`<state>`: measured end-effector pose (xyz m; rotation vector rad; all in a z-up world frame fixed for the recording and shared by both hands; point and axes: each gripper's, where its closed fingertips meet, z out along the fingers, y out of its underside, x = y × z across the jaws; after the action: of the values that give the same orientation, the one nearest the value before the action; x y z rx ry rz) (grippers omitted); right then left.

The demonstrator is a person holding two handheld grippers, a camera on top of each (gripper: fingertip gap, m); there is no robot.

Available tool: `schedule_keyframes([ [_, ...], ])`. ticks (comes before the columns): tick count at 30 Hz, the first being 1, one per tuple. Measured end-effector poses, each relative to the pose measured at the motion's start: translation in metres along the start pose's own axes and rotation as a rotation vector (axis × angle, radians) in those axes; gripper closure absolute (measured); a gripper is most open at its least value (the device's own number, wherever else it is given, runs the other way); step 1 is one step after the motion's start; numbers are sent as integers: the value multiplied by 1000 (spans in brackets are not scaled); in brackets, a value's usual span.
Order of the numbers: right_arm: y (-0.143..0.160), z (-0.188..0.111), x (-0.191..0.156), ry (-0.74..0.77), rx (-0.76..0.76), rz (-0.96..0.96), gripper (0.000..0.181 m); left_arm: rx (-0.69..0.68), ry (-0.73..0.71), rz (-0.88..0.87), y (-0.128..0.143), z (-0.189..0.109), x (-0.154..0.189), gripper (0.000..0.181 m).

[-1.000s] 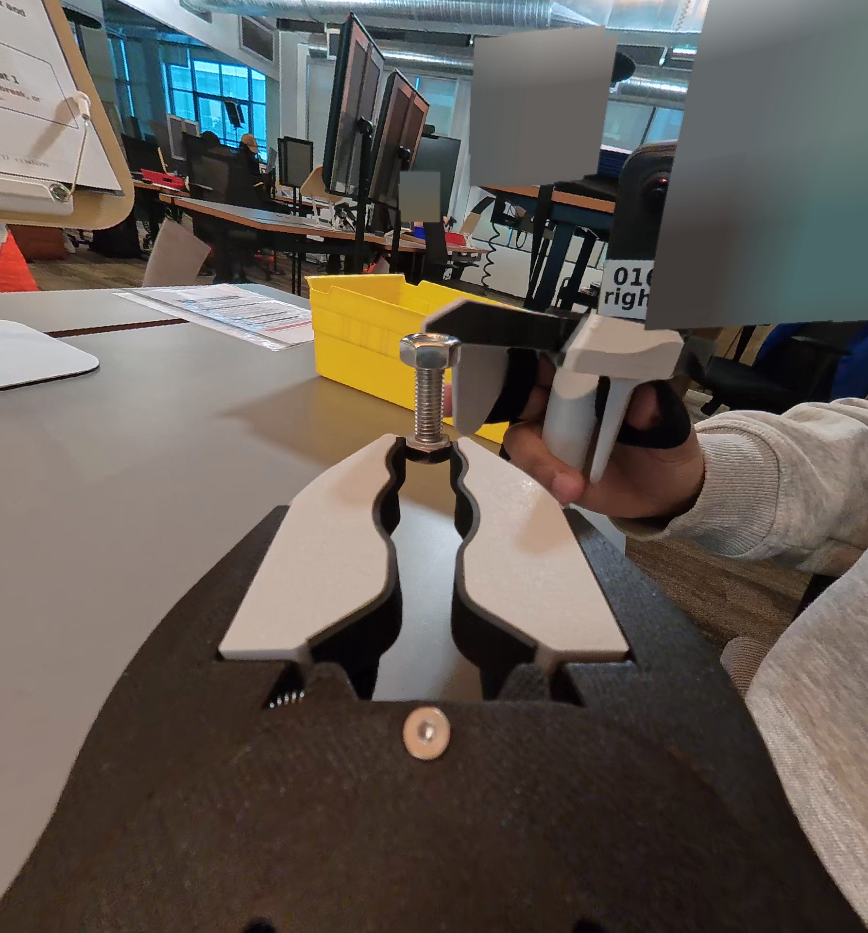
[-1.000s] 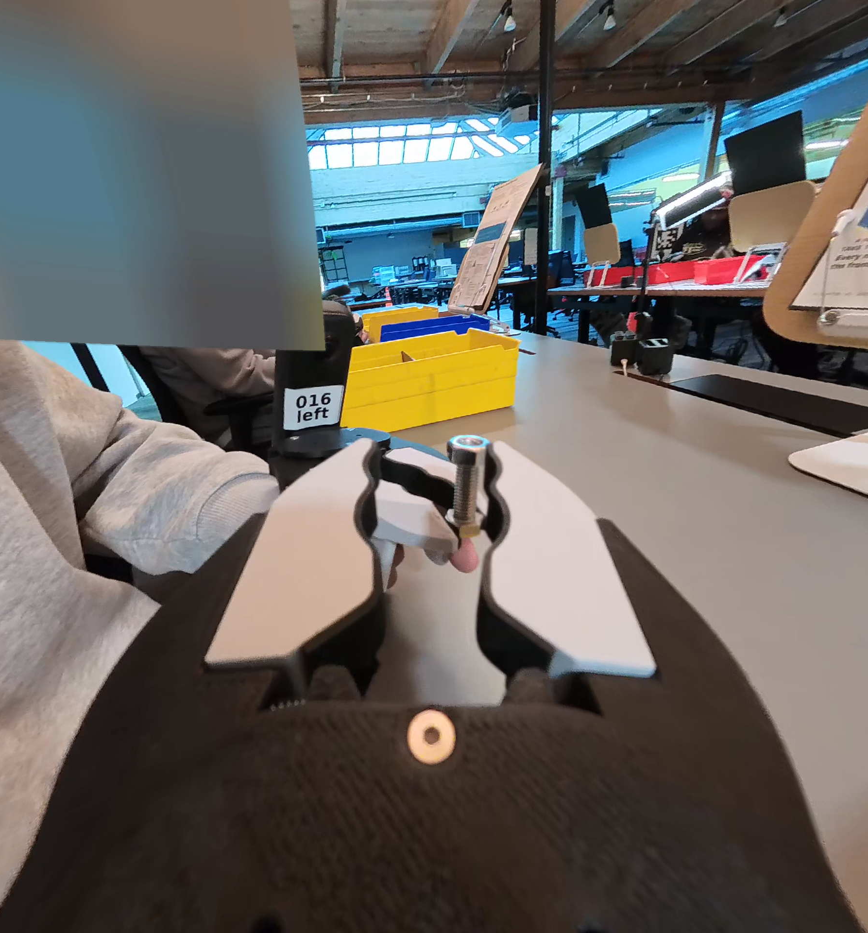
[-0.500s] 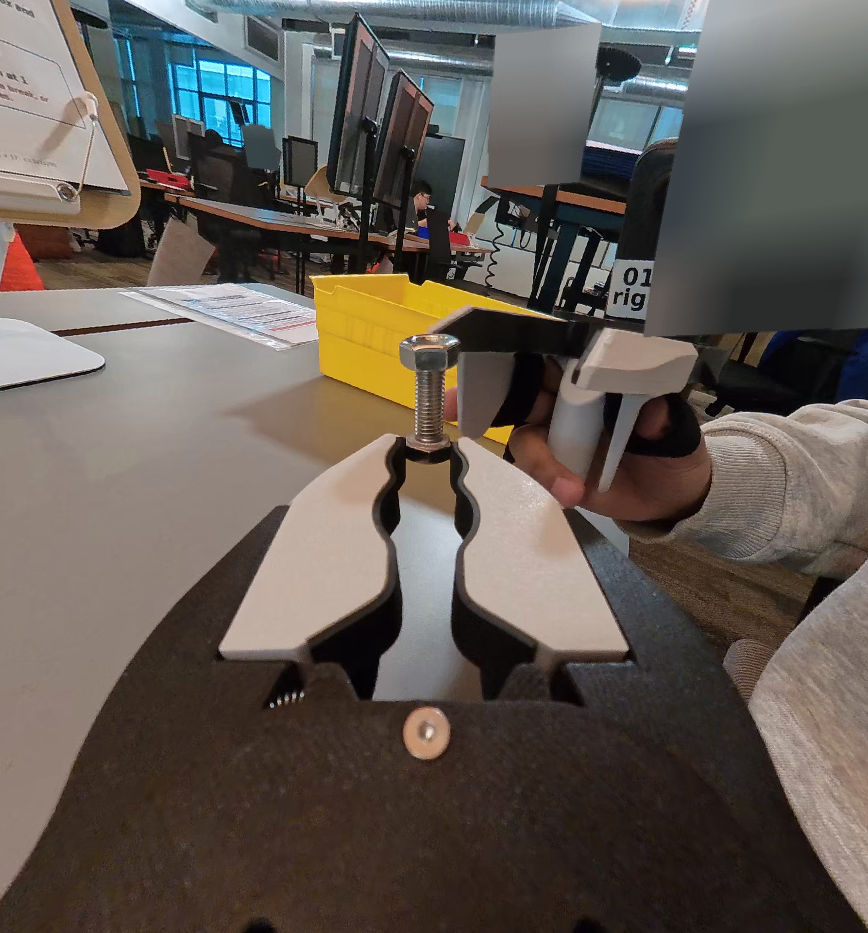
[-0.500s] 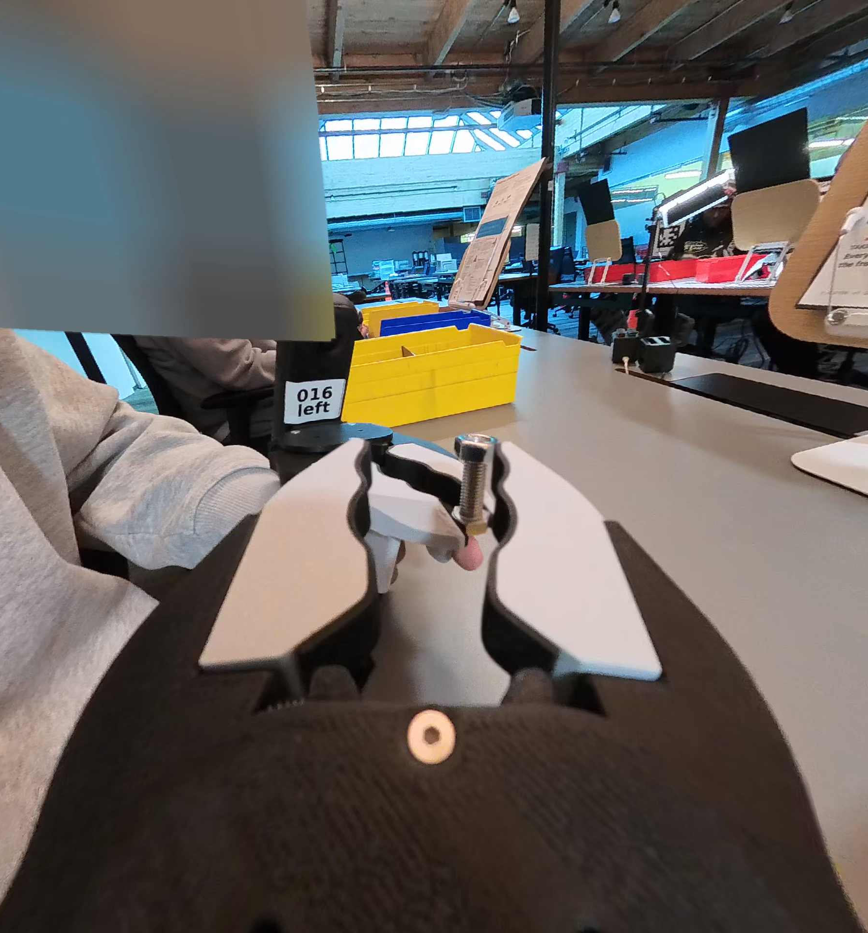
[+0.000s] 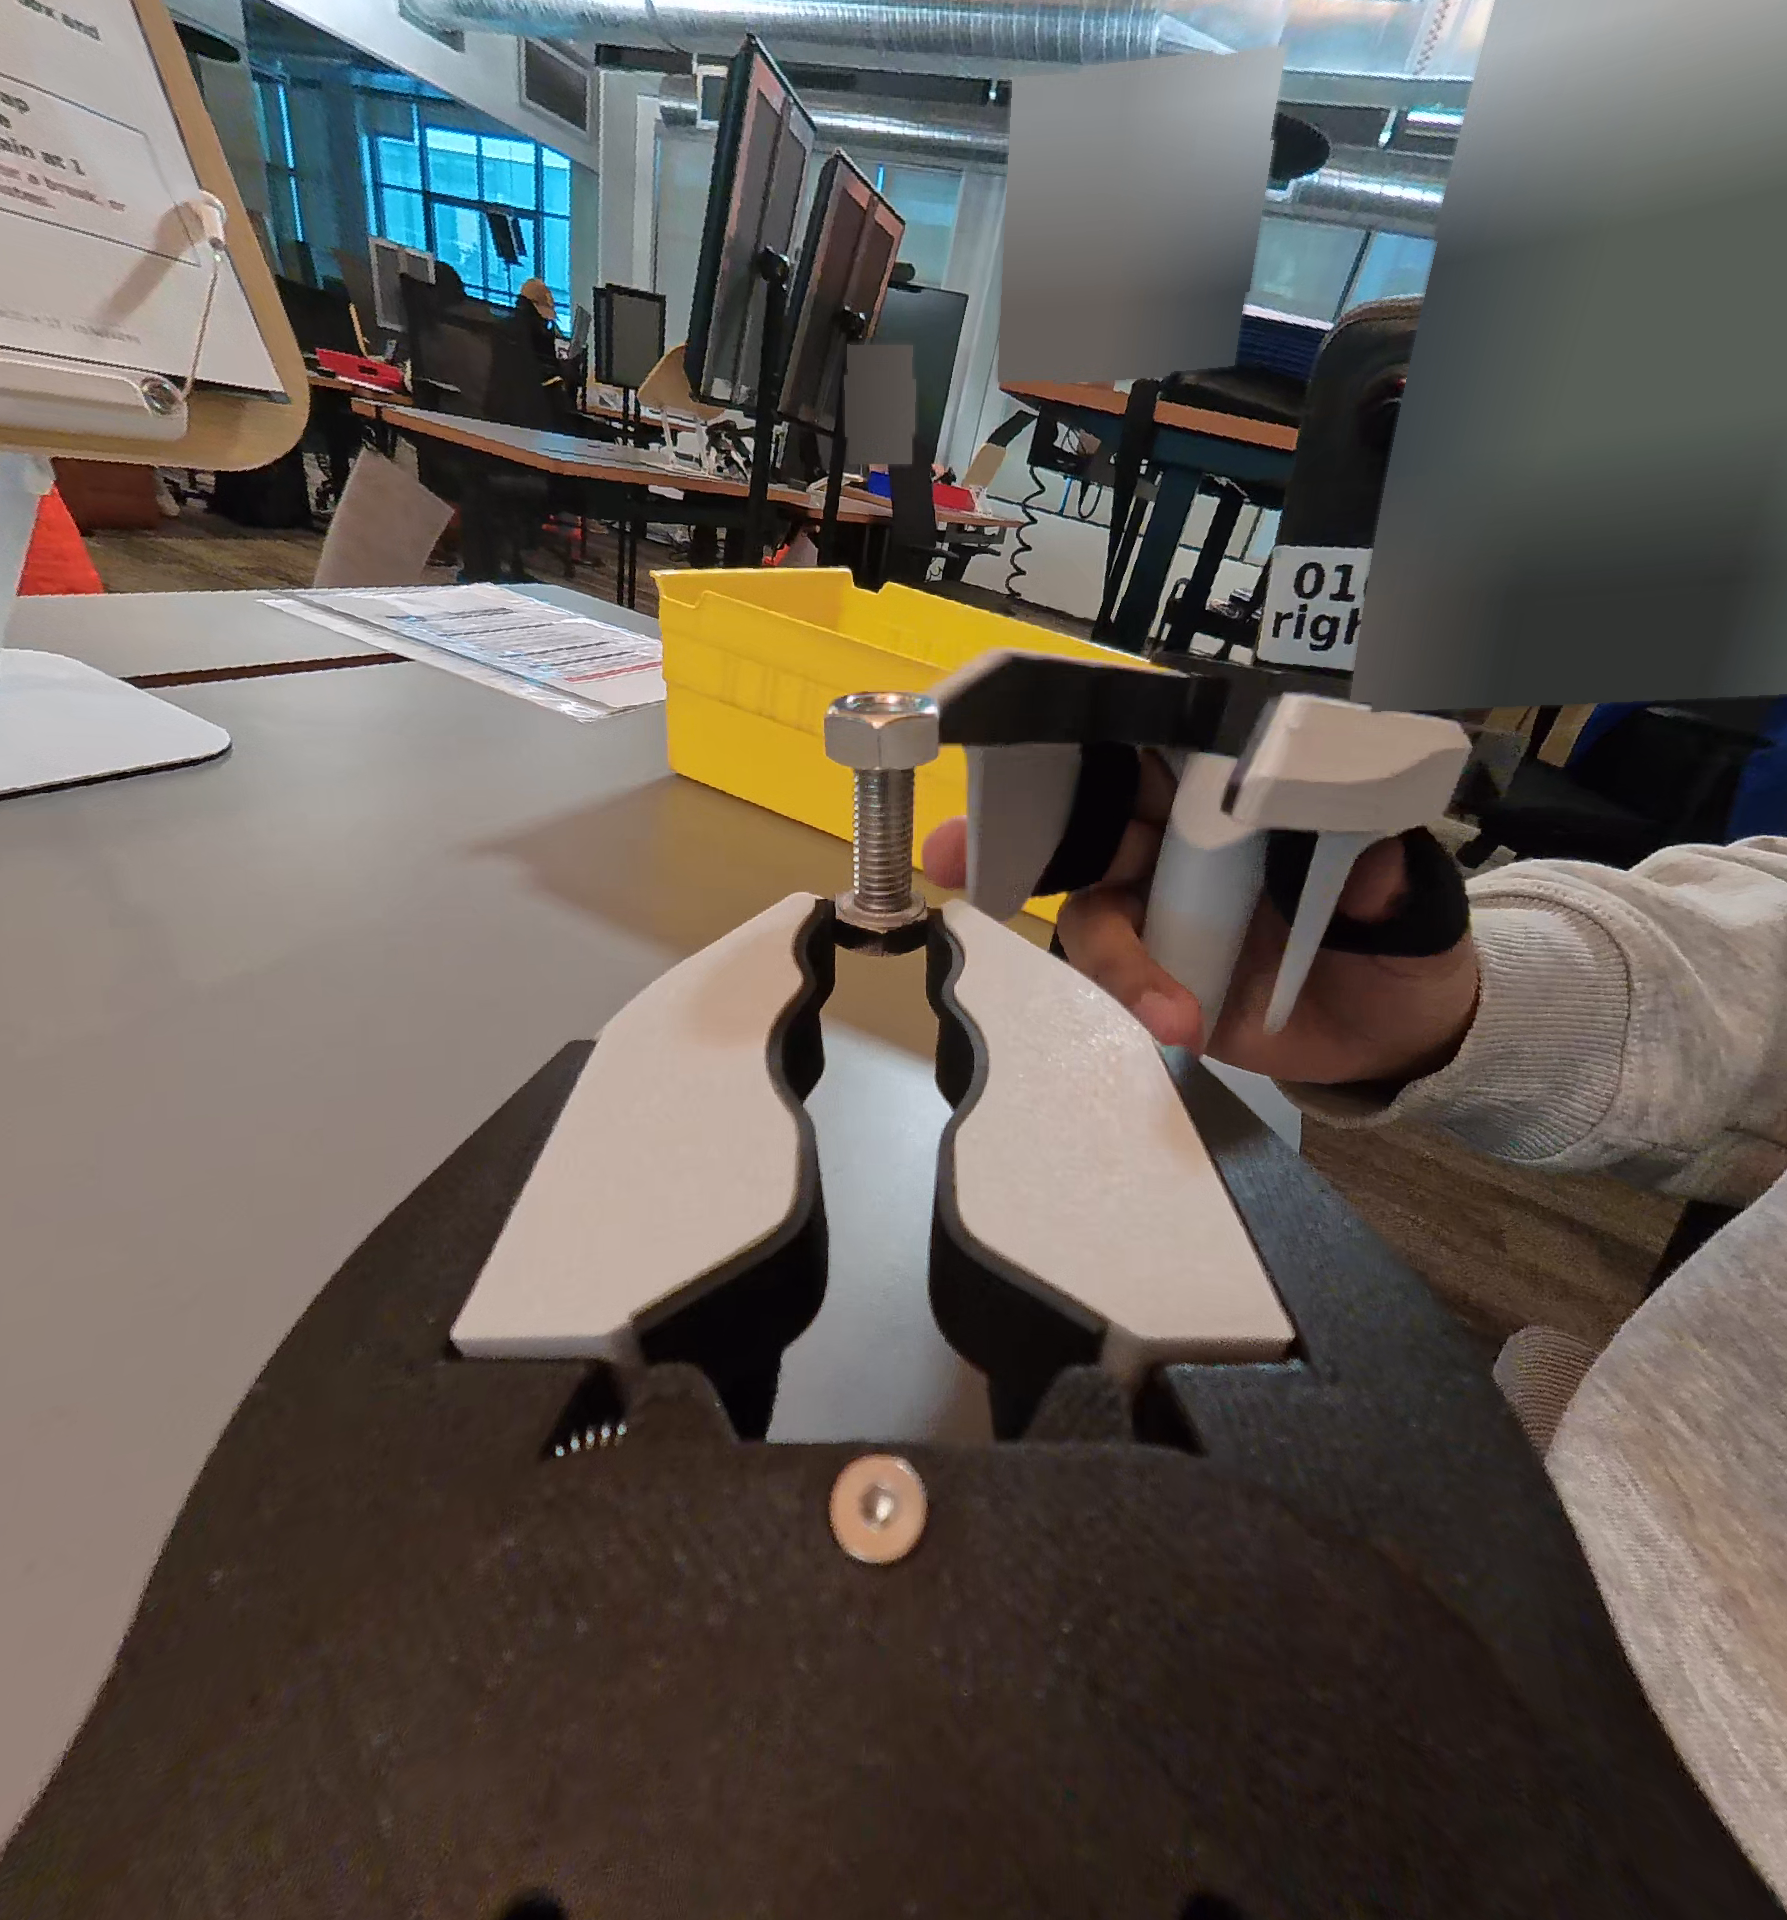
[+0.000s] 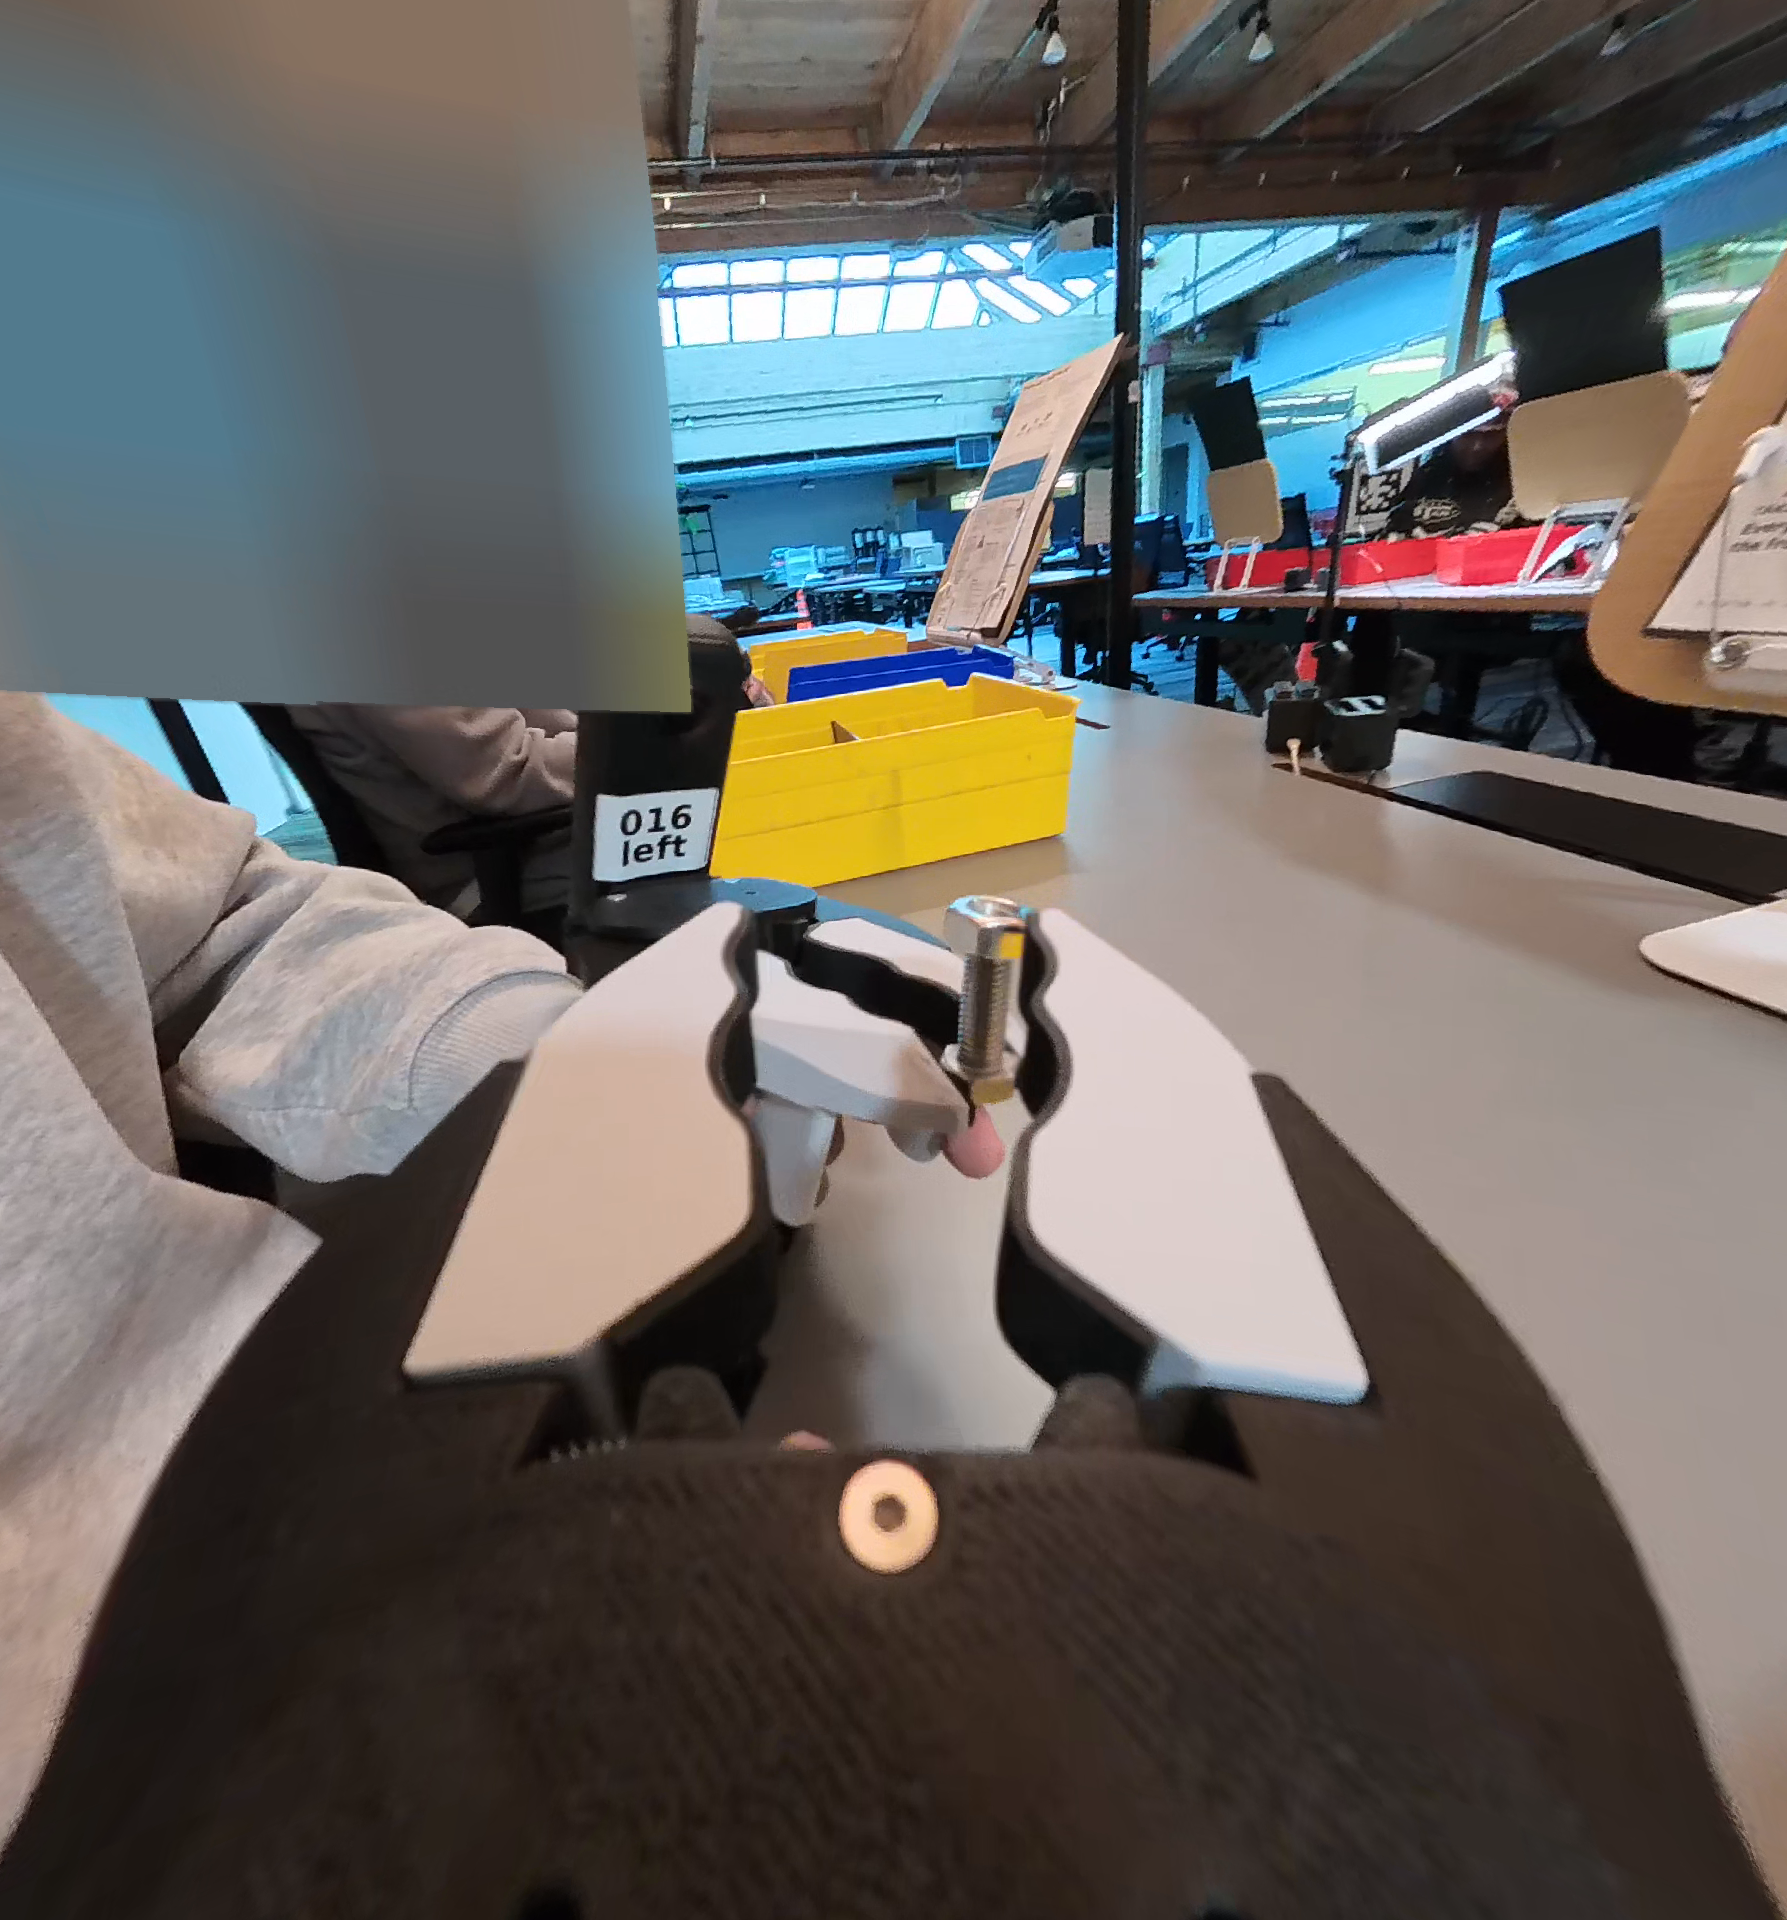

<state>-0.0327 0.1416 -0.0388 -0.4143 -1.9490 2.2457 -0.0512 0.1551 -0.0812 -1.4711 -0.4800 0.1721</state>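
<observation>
An upright bolt [image 5: 881,821] is pinched at its lower end by the left tongs [image 5: 878,925], the spread right tongs [image 6: 889,997] are placed around its head, and a yellow bin [image 5: 764,675] with a labelled sheet [image 5: 515,639] is seen behind on the desk [image 5: 297,935].

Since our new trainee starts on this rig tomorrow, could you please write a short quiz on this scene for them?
1. True or false: the left gripper holds the bolt upright by its lower end.
2. What colour is the bin on the table behind the bolt? A red, B yellow, C green.
3. Fill in: the jaws of the right gripper, which sits by the bolt's head, stand ___ (open or shut).

Key: 1 true; 2 B; 3 open.
</observation>
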Motion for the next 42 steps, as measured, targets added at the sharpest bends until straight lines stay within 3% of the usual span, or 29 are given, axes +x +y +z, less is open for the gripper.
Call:
schedule_keyframes([
  [6, 6, 3, -10, -43, -54, -17, 148, 2, -3, -8, -1, 0, -2, 164],
  [12, 5, 4, 2, 30, -23, -35, 115, -2, 0, -1, 0, 0, 0, 164],
  [15, 7, 4, -6, -10, -44, -41, 125, 0, -3, -9, 0, 0, -2, 164],
  [17, 6, 2, -9, -26, -59, -57, 148, 0, -5, -10, 0, 0, -2, 164],
  [19, 6, 2, -8, -17, -60, -63, 150, -2, -3, -7, 0, 0, -1, 164],
  [26, 8, 5, -3, 12, -47, -67, 124, -2, -8, -8, 0, 0, -3, 164],
  [27, 8, 5, -6, -4, -51, -68, 126, -4, -10, -10, 1, 0, -3, 164],
  [29, 10, 4, -15, -57, -75, -61, 154, -3, -13, -12, 0, 0, -4, 164],
  [30, 10, 4, -14, -51, -85, -56, 155, -4, -12, -12, 0, 0, -4, 164],
  [36, 2, 3, 2, 46, -18, -76, 121, -8, -8, -1, 1, 0, -2, 164],
  [38, 6, 4, 1, 31, -28, -56, 118, -6, -11, -7, 1, 0, -3, 164],
  [42, 10, 4, -10, -34, -75, -50, 147, -4, -16, -17, 0, -1, -5, 164],
])
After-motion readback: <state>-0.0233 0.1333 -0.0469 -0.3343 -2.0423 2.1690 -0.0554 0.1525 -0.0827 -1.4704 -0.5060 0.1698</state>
